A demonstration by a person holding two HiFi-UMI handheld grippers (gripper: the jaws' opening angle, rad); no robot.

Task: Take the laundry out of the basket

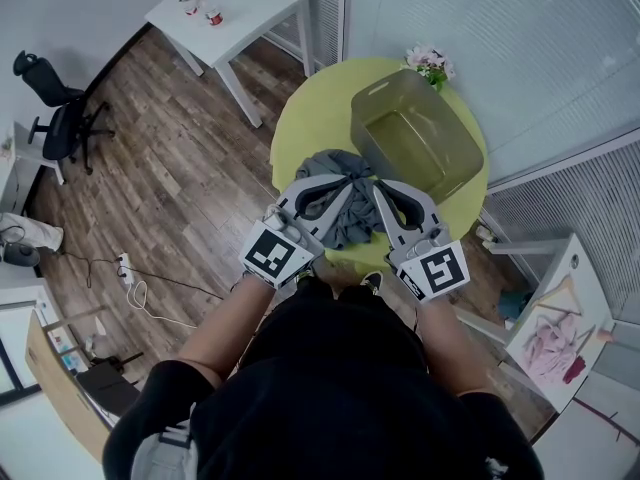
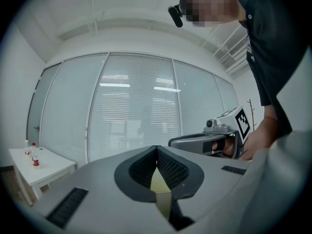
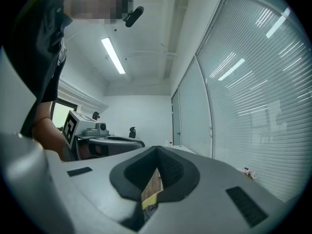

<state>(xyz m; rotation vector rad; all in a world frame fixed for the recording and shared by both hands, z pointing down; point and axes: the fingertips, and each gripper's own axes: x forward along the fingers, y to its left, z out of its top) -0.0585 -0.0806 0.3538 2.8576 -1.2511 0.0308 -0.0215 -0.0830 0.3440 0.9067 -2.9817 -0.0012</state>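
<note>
An empty olive-grey basket (image 1: 452,133) stands on the round yellow-green table (image 1: 310,118). A dark grey piece of laundry (image 1: 348,218) lies crumpled on the table in front of the basket, near me. My left gripper (image 1: 349,181) and right gripper (image 1: 378,184) hover level over the cloth with their tips close together. In the left gripper view the left gripper (image 2: 157,150) is shut with nothing between its pads. The right gripper (image 3: 157,150) looks the same in its own view, shut and empty. Each gripper view shows the other gripper off to the side.
A small pot of flowers (image 1: 430,63) sits at the table's far edge behind the basket. A white side table (image 1: 240,13) stands at the back left, an office chair (image 1: 55,108) further left. Pink clothes lie on a white stand (image 1: 560,328) at right. Blinds line the glass wall.
</note>
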